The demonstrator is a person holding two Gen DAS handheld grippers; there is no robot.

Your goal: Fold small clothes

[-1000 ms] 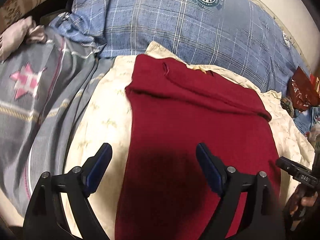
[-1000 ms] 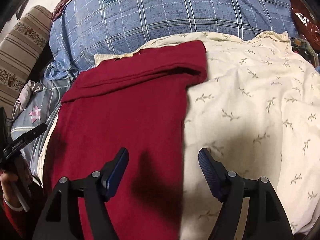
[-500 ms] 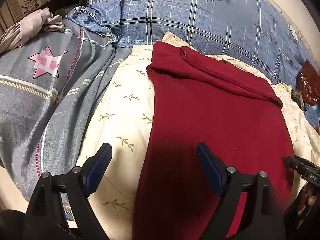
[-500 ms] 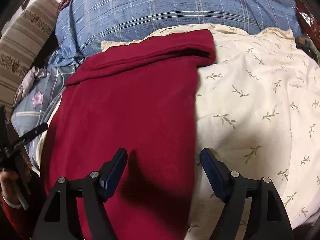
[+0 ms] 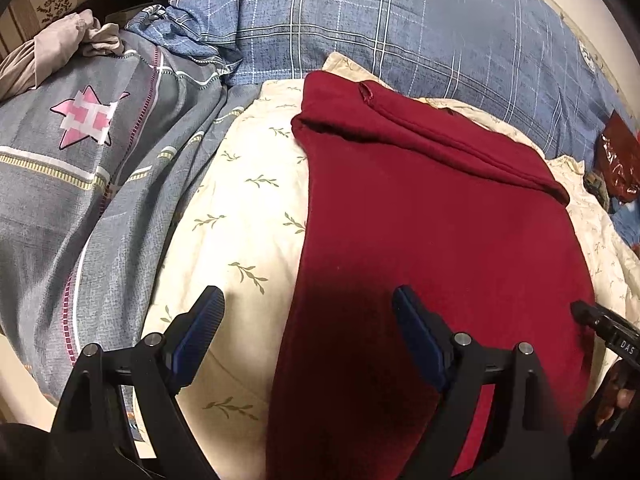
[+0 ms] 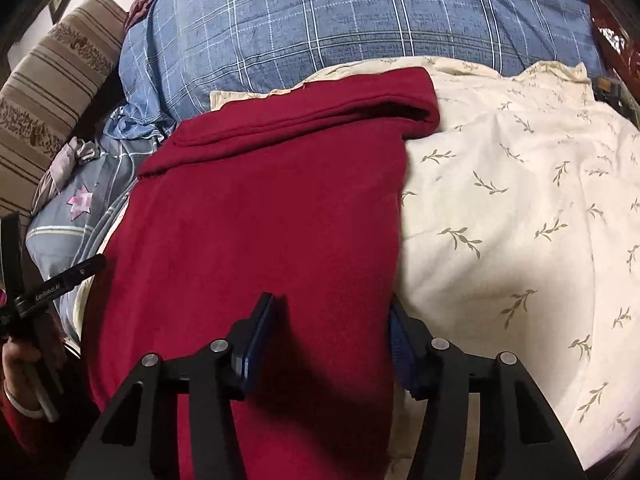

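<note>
Right gripper at the near right edge of a red garment on a bed.

The right gripper [image 6: 332, 328] has its blue pads [image 6: 258, 340] partly closed astride the right edge of the red garment [image 6: 260, 216], a strip of cloth between them; whether they pinch it cannot be told. The garment lies flat on a cream sheet [image 6: 520, 200] printed with small leaf sprigs, its far end folded over into a thick band. Behind it sits a blue plaid pillow [image 6: 360, 32] with a round badge. At far left the left gripper [image 6: 44, 292] shows, held in a hand [image 6: 24, 364], beside a grey quilt [image 6: 76, 208] with a pink star and a striped cushion [image 6: 52, 84].
</note>
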